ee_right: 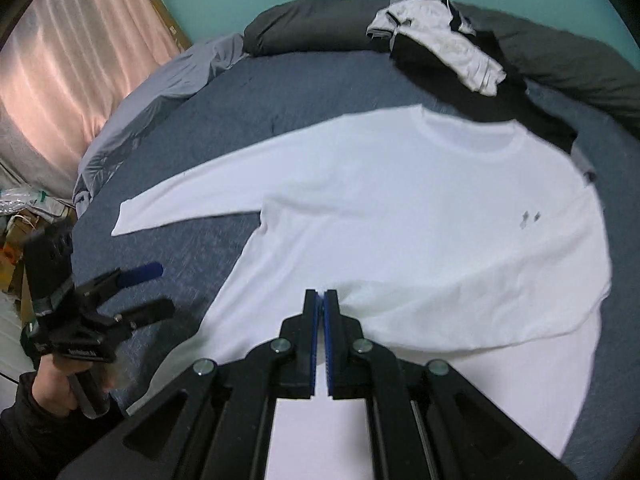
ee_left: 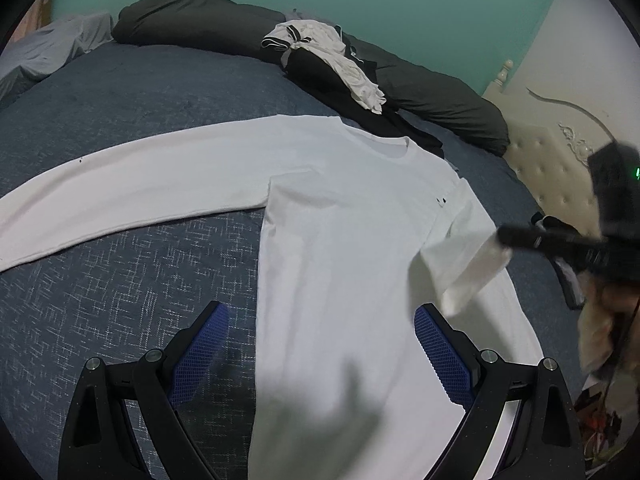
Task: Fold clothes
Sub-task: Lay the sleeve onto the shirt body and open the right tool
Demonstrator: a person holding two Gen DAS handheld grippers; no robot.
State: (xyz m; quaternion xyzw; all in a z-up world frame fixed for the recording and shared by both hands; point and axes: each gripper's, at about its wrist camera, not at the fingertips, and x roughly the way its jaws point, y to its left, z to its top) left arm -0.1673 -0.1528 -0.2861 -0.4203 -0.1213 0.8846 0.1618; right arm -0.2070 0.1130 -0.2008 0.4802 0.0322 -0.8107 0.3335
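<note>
A white long-sleeve shirt point(ee_left: 340, 220) point(ee_right: 400, 200) lies face up on the blue bed cover point(ee_left: 120, 300), collar toward the far side. One sleeve point(ee_left: 120, 192) stretches flat to the left. The other sleeve point(ee_right: 480, 300) is drawn across the shirt's body, and my right gripper point(ee_right: 322, 295) point(ee_left: 502, 236) is shut on its cuff point(ee_left: 476, 272), which hangs blurred a little above the cloth. My left gripper point(ee_left: 320, 309) point(ee_right: 160, 288) stands open over the shirt's left side edge, with nothing between its blue pads.
A heap of black and white clothes point(ee_left: 328, 56) point(ee_right: 440, 40) lies beyond the collar against a dark rolled duvet point(ee_left: 192, 20). A cream padded headboard point(ee_left: 560, 168) bounds the right. A pink curtain point(ee_right: 80, 60) and floor clutter point(ee_right: 24, 220) lie past the left edge.
</note>
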